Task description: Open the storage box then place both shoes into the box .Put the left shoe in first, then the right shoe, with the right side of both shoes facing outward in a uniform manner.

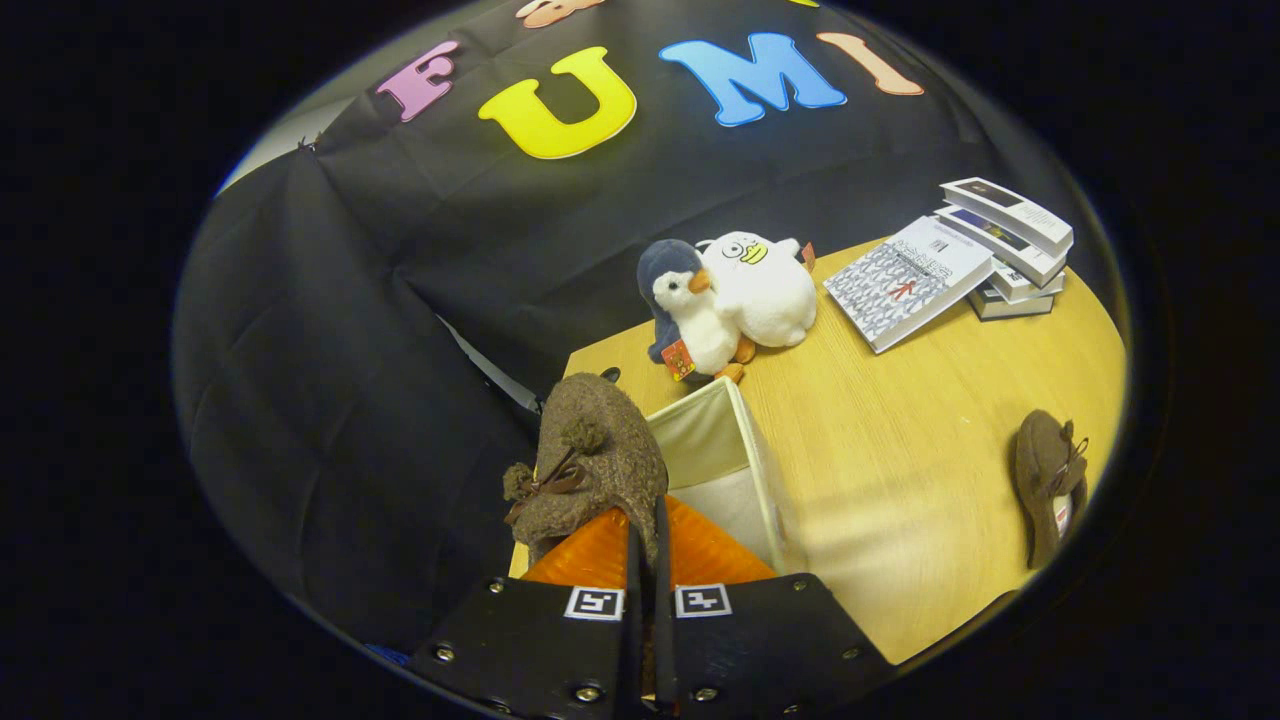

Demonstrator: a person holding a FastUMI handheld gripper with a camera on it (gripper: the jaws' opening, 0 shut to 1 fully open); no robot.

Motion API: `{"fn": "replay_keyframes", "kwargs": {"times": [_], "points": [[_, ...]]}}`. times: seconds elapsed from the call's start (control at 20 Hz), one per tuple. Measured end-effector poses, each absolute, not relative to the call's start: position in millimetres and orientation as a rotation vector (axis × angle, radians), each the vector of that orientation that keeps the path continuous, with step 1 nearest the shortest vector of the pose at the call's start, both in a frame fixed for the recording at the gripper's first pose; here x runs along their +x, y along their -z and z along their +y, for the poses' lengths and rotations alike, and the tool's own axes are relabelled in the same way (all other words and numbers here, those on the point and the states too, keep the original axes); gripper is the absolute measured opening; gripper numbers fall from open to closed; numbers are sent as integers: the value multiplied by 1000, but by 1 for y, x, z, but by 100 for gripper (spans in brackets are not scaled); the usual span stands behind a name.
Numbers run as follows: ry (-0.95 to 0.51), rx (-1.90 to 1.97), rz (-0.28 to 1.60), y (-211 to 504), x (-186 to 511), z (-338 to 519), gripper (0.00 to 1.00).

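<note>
My gripper (648,530) is shut on a brown fuzzy shoe (592,462) with a bow and pom-poms; its orange fingers (590,555) pinch the shoe's rear edge. The shoe hangs toe-forward over the left side of the open white storage box (735,470), whose pale inside shows just ahead of the fingers. A second brown shoe (1047,482) lies on the wooden table (900,450), far off to the right of the box.
Two plush toys, a penguin (685,310) and a white bird (762,288), sit beyond the box at the table's back edge. A stack of books (1010,250) with one leaning book (908,282) stands at the back right. Black cloth wall lies behind and left.
</note>
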State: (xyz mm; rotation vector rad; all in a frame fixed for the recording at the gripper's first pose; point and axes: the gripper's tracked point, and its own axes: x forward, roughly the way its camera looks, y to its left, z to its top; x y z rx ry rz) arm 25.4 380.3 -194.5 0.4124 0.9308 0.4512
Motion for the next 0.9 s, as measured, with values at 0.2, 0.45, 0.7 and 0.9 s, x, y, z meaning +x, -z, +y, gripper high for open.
{"fn": "replay_keyframes", "kwargs": {"times": [0.2,0.45,0.7,0.9], "points": [[-418,436,974,219,17,403,5],[-417,414,1022,245,2,423,5],[-438,374,1061,264,-13,430,5],[-554,361,1056,256,-19,441,44]]}}
